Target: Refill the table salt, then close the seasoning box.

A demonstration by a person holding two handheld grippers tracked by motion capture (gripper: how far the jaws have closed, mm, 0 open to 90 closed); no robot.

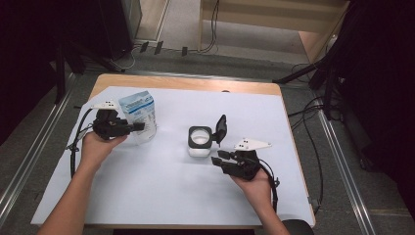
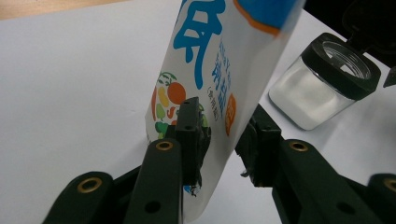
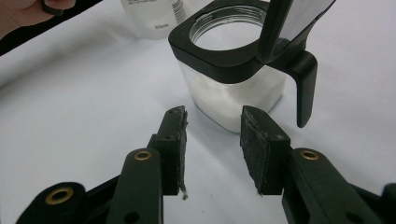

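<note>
A white pouch (image 1: 139,115) with blue print stands upright at the table's left. It sits between the jaws of my left gripper (image 1: 138,126). In the left gripper view the pouch (image 2: 210,60) leans against the left pad, and a thin gap shows at the right pad; the left gripper (image 2: 224,135) is open. A square clear container (image 1: 199,142) with a black rim holds white powder, its black flip lid (image 1: 221,128) raised. My right gripper (image 1: 219,156) rests just right of it, open and holding nothing. The right gripper view has the container (image 3: 229,60) close ahead of the right gripper (image 3: 212,140).
A white sheet (image 1: 171,186) covers the wooden table (image 1: 195,83). Cables trail from both grippers toward the near edge. Dark stands and floor cables surround the table. The other hand (image 3: 23,11) appears at the top left of the right gripper view.
</note>
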